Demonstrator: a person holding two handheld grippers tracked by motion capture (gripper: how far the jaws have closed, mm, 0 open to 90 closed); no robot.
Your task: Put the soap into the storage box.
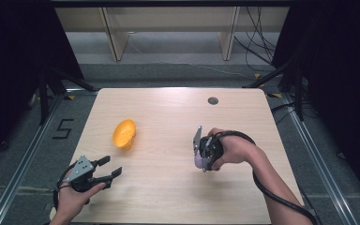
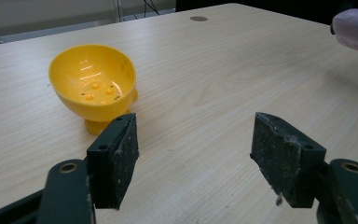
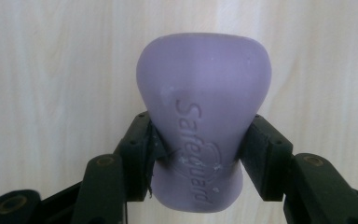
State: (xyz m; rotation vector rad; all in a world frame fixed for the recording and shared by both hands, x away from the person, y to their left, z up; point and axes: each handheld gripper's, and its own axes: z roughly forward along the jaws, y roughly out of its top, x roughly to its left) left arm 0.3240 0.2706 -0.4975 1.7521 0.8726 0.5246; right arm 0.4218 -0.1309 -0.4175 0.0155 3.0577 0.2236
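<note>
A yellow plastic bowl (image 1: 124,133) lies tipped on its side left of the table's middle, and its inside (image 2: 93,79) faces my left gripper. My left gripper (image 1: 110,168) is open near the front left edge, a short way in front of the bowl, with nothing between its jaws (image 2: 193,158). My right gripper (image 1: 199,161) is shut on a purple bar of soap (image 3: 204,112) stamped "Safeguard", held just above the table right of the middle. The soap (image 2: 356,29) also shows at the far right of the left gripper view.
The light wooden table (image 1: 178,197) has a small round grommet hole (image 1: 213,100) near its back edge. Beyond the table stand wooden shelf legs, black stands and cables on the grey floor.
</note>
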